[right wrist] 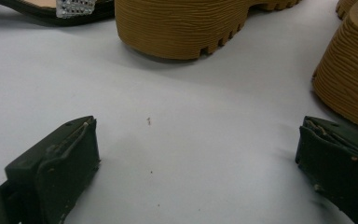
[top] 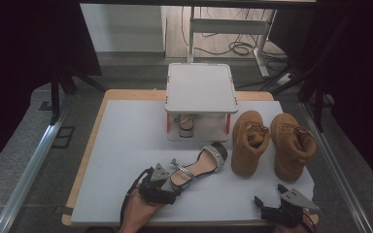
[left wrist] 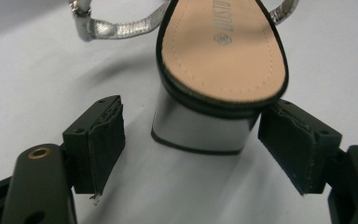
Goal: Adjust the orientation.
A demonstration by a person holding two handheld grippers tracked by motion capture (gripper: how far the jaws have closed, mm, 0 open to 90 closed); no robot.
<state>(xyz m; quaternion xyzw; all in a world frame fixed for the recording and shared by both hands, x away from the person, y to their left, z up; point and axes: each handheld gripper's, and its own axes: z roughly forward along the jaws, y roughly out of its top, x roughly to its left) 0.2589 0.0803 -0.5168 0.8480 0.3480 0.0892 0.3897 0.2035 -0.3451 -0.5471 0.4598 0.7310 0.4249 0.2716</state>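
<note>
One sandal (top: 199, 164) at left gripper (left wrist: 200, 144), two boots (top: 272, 141)

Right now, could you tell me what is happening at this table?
A person is working with a handheld gripper in each hand. The left gripper is open around the silver block heel of a sandal lying on the white mat. The right gripper is open over bare mat, near two tan boots. Another sandal sits on the lower shelf of a small rack.

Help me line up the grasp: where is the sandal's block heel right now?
In the left gripper view the silver block heel stands on the white mat between the open left gripper's pads.
</note>
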